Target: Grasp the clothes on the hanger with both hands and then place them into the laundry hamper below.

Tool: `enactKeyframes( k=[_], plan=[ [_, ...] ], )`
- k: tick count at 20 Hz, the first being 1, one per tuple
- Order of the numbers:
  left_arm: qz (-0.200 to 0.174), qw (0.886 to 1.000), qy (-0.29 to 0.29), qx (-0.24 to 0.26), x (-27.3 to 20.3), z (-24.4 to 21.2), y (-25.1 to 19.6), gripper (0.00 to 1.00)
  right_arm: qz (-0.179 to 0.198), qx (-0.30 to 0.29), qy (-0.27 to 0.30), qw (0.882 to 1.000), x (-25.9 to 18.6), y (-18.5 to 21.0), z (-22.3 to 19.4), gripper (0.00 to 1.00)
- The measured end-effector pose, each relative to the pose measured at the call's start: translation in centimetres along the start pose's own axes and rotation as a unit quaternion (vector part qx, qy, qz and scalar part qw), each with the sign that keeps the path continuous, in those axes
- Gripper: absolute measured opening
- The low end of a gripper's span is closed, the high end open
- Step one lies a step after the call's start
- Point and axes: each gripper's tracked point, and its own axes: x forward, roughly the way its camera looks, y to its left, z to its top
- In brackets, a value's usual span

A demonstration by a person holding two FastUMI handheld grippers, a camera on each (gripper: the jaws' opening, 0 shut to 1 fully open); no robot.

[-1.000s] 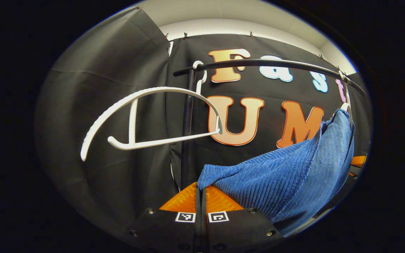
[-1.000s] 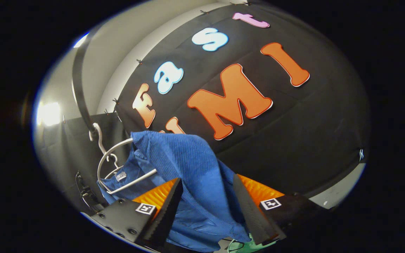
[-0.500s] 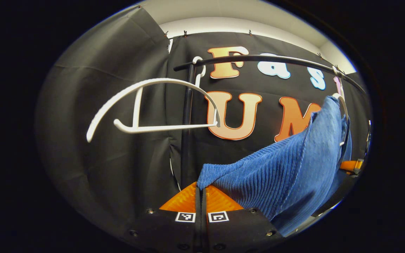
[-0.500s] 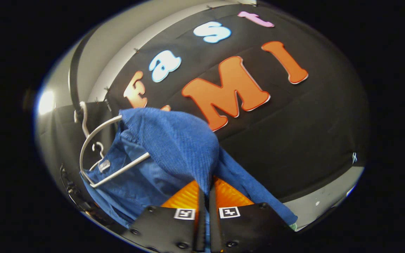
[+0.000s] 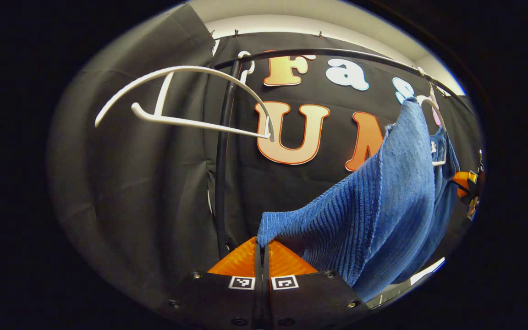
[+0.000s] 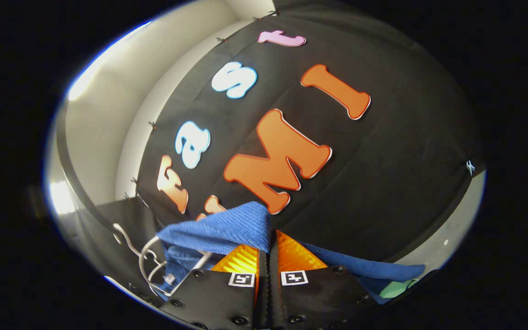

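Under the rail (image 5: 337, 54) | left gripper (image 5: 261, 244) clamped on blue garment (image 5: 383, 201) corner | right gripper (image 6: 269, 247) pinching its fold | empty hanger (image 5: 186, 98) apart

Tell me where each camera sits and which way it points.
Left gripper view: rides the left hand-held gripper, looks up at the rail, empty hanger, blue garment.
Right gripper view: rides the right hand-held gripper, tilted, facing the booth wall; its fingers pinch the garment.
Shared: garment and its hanger.
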Motion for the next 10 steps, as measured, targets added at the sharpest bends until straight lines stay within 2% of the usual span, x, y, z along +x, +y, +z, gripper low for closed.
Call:
enactKeyframes(
  k=[2,5,10],
  plan=[
    [0.0,1.0,-0.003,0.002,0.2,0.3,0.2,0.0,0.016,0.006,-0.02,1.0,0.7,1.1,2.7,0.07],
    [0.0,1.0,-0.006,0.0,0.6,0.7,0.1,0.0,0.033,-0.024,-0.037,0.998,1.1,2.5,4.9,0.07],
    [-0.004,1.0,-0.014,-0.011,0.6,1.3,0.2,0.0,0.026,-0.031,-0.038,0.998,2.7,2.0,5.5,0.07]
  ],
)
